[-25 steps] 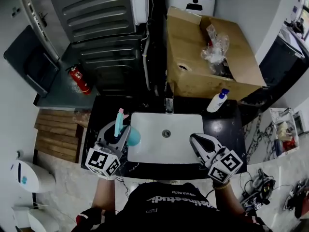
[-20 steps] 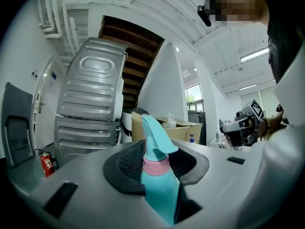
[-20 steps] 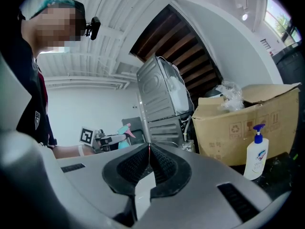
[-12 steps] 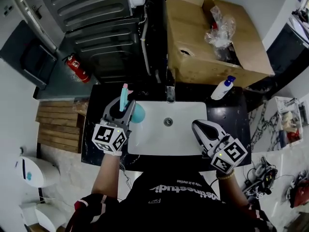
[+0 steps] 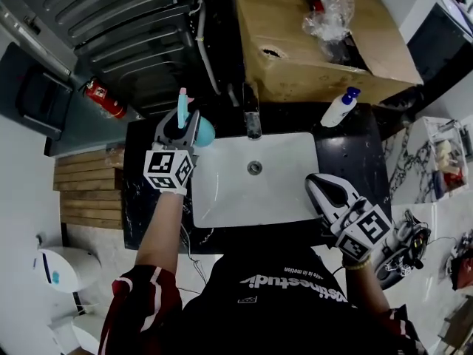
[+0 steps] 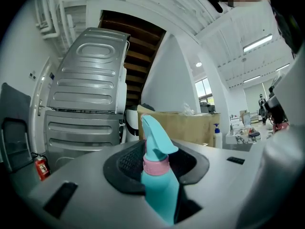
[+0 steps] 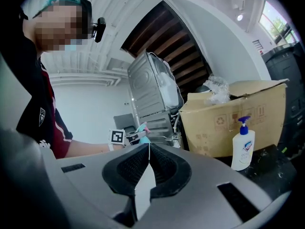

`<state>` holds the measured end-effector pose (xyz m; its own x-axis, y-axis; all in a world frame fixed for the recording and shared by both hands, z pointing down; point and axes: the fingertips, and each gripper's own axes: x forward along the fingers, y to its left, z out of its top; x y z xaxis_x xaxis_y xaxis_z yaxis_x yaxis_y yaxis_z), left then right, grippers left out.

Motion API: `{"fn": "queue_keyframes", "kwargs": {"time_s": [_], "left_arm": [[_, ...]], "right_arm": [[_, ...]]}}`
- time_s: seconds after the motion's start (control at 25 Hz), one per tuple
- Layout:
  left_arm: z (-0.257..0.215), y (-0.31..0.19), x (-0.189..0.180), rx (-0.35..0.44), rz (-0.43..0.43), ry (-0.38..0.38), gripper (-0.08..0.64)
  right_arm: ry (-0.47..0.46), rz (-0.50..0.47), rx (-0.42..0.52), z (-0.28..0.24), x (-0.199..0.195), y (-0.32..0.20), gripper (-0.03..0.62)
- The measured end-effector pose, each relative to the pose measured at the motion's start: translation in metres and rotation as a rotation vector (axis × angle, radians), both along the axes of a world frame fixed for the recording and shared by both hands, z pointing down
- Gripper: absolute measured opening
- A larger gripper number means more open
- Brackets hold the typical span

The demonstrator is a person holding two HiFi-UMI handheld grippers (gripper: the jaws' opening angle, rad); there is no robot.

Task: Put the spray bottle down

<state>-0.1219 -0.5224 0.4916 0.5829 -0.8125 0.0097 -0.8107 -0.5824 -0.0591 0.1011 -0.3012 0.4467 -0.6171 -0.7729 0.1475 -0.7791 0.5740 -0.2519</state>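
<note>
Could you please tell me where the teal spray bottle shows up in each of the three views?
Head view: spray bottle upper left of centre, held in the left gripper.
Left gripper view: bottom centre, clamped between the jaws.
Right gripper view: small, left of centre.
Shared landmark: the cardboard box behind the counter, visible in all three.
</note>
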Motion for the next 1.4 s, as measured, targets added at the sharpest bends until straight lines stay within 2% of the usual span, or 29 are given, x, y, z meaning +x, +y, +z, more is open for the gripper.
{"fn": "queue_keyframes", "kwargs": {"time_s": [0.2,0.36,0.6,0.76,0.92,1.04,1.2,1.4], "left_arm": [[0.021,-0.032,0.008,-0.007,-0.031,0.028,0.147],[0.037,-0.049,0.014,-0.007,-0.049,-0.004,0.147],[0.061,-0.058,0.017,-0.037,-0.073,-0.027,0.147],[0.066,-0.060,0.015,-0.026,-0.066,0.002,0.147],[0.068,-0.062,0.016,-0.066,-0.049,0.034,0.149],[0.073,-0.064,0.017,-0.095,-0.041,-0.004,0.150],[0.076,-0.059,0.021,-0.091,-0.023,-0.038,0.234],[0.073,-0.053,0.014,-0.078,-0.045,-0.050,0.275]], "right_arm": [[0.017,0.027,-0.016,0.004,0.009,0.005,0.040],[0.055,0.030,-0.038,0.012,0.012,0.008,0.040],[0.060,0.046,-0.046,0.015,0.013,0.011,0.040],[0.057,0.054,-0.047,0.015,0.014,0.012,0.040],[0.054,0.060,-0.042,0.013,0.013,0.013,0.040],[0.058,0.069,-0.023,0.010,0.014,0.013,0.040],[0.047,0.091,-0.019,0.011,0.021,0.015,0.040],[-0.019,0.093,0.007,-0.002,0.019,0.018,0.040]]}}
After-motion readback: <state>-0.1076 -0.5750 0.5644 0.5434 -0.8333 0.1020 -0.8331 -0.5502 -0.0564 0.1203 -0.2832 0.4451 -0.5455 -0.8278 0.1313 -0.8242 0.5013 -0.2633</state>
